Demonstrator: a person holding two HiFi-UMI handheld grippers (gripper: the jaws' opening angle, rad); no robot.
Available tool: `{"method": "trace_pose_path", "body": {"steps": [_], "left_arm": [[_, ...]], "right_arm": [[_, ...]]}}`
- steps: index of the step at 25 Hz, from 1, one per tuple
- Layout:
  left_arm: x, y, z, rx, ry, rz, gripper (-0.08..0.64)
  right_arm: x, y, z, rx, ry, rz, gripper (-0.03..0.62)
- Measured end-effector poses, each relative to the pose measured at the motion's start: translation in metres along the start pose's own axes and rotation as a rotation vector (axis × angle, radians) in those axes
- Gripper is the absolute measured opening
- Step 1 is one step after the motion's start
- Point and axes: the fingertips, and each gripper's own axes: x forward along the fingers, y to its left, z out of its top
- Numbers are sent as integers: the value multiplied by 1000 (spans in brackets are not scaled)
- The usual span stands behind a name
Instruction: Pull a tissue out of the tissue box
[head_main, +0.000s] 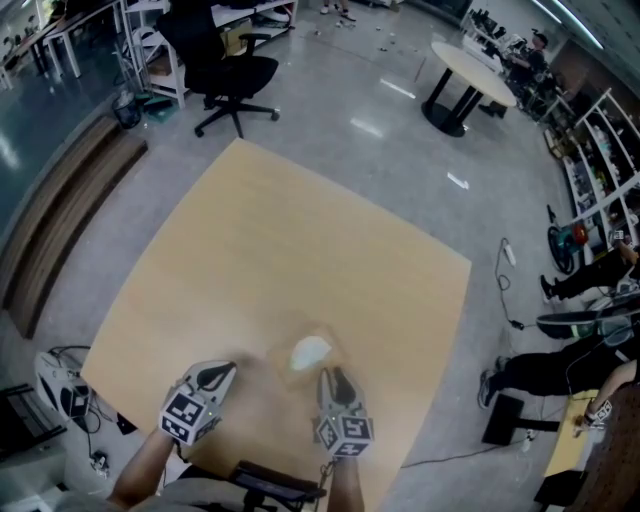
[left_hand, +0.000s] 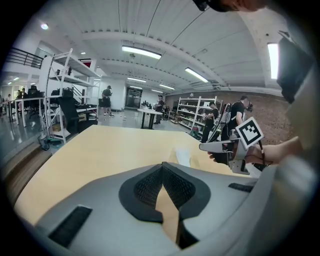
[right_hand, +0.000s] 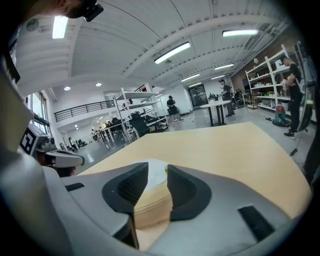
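A tissue box (head_main: 305, 362) the same light wood colour as the table (head_main: 300, 240) stands near the table's front edge, with a white tissue (head_main: 310, 351) sticking out of its top. My right gripper (head_main: 333, 376) is open just behind the box; in the right gripper view the tissue (right_hand: 156, 170) and the box (right_hand: 150, 206) show in the gap between its jaws (right_hand: 157, 169), untouched by the pads. My left gripper (head_main: 222, 372) is to the left of the box, shut and empty. In the left gripper view its tips (left_hand: 163, 166) meet, with the tissue (left_hand: 183, 156) beyond them.
A black office chair (head_main: 232, 70) and a round white table (head_main: 470, 75) stand on the grey floor beyond the table. People sit or stand at the right (head_main: 560, 365). Cables (head_main: 508, 290) lie on the floor by the table's right edge.
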Motion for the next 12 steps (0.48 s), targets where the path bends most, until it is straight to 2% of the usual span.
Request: {"method": "trace_pose_path", "body": {"steps": [6, 12], "left_arm": [[-1, -3, -3, -7, 13, -12, 6], [-1, 3, -8, -7, -13, 3, 6]], "right_arm": [[28, -13, -9, -12, 47, 12, 166], [45, -18, -10, -20, 78, 29, 166]]}}
